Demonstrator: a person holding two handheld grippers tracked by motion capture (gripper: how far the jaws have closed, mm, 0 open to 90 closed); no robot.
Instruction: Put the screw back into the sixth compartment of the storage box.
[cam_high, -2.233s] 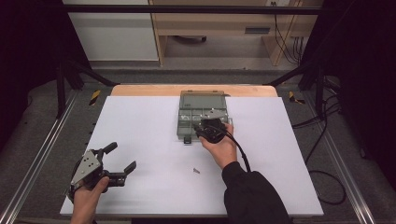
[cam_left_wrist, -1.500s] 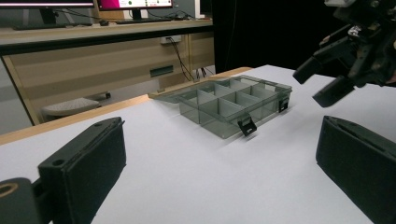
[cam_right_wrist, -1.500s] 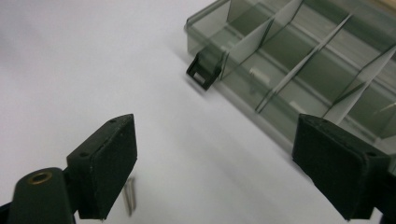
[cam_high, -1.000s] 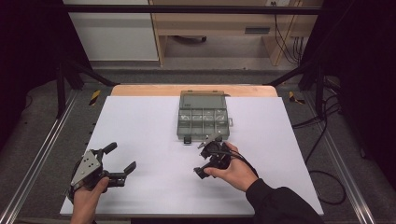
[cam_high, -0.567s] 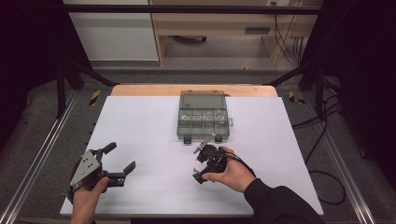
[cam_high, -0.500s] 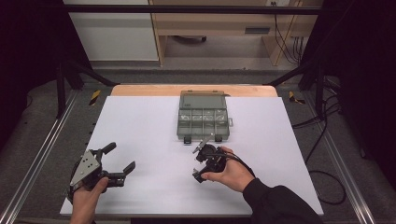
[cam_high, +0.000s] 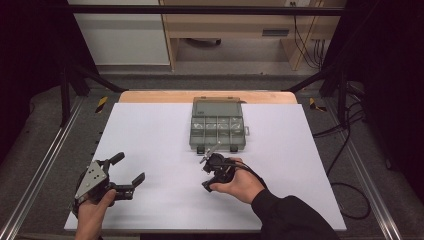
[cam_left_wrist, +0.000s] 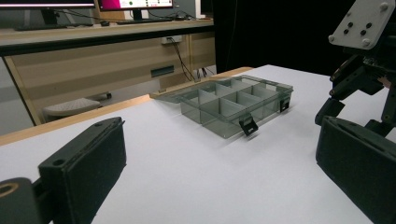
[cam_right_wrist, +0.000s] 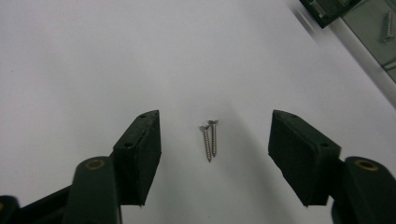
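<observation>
Screws (cam_right_wrist: 210, 140): two, small, silver, lying side by side and touching or nearly so on the white table top (cam_high: 150, 135), heads pointing away from the right gripper's camera. They sit between the jaws of the right gripper (cam_right_wrist: 215, 149), clear of both pads.

Right gripper (cam_high: 211, 172): held in the right hand (cam_high: 242, 182), lowered to the table just in front of the box. Its jaws have just been closing around the screws but are still apart, with bare table on either side of the pair.

Box (cam_high: 218, 125): grey, see-through, divided into compartments, lid open and laid back. One screw (cam_right_wrist: 387, 23) lies in a compartment; which one is hard to tell at this angle.

Left gripper (cam_high: 122, 172): held in the left hand (cam_high: 92, 212) at the near left of the table, well apart from the box, jaws spread wide, nothing between them.
</observation>
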